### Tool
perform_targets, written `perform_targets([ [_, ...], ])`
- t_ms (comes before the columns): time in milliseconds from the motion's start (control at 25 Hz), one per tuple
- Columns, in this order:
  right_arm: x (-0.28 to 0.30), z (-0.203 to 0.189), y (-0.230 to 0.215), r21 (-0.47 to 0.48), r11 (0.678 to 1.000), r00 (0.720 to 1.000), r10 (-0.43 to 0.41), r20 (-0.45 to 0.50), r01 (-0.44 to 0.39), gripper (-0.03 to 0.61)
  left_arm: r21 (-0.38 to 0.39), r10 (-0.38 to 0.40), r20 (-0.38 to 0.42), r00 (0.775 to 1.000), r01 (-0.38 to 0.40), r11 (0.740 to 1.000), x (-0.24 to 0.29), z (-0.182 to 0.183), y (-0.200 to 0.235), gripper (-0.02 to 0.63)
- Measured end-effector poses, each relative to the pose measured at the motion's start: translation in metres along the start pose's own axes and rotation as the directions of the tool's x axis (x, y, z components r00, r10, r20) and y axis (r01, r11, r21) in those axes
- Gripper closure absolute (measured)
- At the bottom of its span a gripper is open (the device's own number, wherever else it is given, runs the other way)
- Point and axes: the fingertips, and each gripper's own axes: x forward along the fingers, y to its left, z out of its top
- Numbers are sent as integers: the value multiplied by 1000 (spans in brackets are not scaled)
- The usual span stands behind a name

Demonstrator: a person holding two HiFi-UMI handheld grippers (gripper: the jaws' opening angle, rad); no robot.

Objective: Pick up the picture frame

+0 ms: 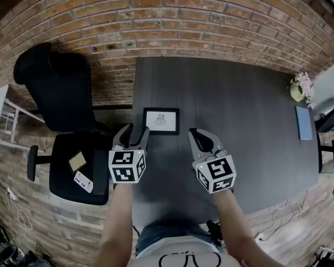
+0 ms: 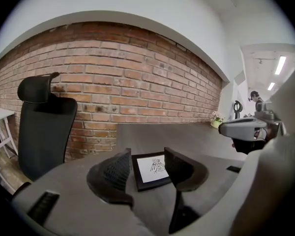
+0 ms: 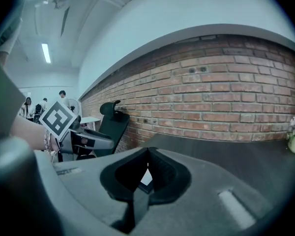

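My left gripper (image 1: 134, 133) stands wide open and empty, my right gripper (image 1: 195, 133) closed on nothing, and the picture frame (image 1: 161, 120) lies flat on the dark table (image 1: 245, 115) just ahead of them — likely light, stiff, smooth (perhaps glazed, so fragile) — best pinched across one thin edge.

picture frame (image 3: 146, 178) mostly hidden, behind right fingers (image 3: 167, 176)
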Motion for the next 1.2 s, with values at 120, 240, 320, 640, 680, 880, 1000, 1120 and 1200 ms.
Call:
perform_targets([
  [120,15,-14,-12,33,999,999,-14,-33,15,580,-10,5,-39,999,-6,1000,22,-10,8,417],
  [240,28,-24,-23,73,997,998,-30,-59,35,512,-19,6,-69,998,-7,1000,40,-17,15,423],
  [320,35,-27,-29,91,995,997,-40,-65,46,452,-22,5,-90,996,-7,1000,50,-23,18,426],
  [640,54,-43,-38,128,990,994,-43,-103,56,279,-31,29,-212,977,-37,999,85,-53,25,485],
  [680,55,-45,-38,128,990,993,-39,-108,53,278,-33,34,-226,973,-43,999,89,-57,27,498],
  [880,60,-49,-37,110,993,992,-32,-120,45,279,-52,46,-296,954,-64,997,102,-69,33,520],
  [1000,61,-51,-37,114,993,992,-31,-119,44,279,-74,43,-328,944,-71,995,105,-76,35,520],
  [1120,64,-52,-37,118,992,992,-29,-121,44,279,-98,32,-350,936,-71,993,107,-77,35,520],
  [1200,66,-52,-35,121,992,992,-28,-122,43,279,-99,30,-359,933,-70,993,107,-77,35,522],
])
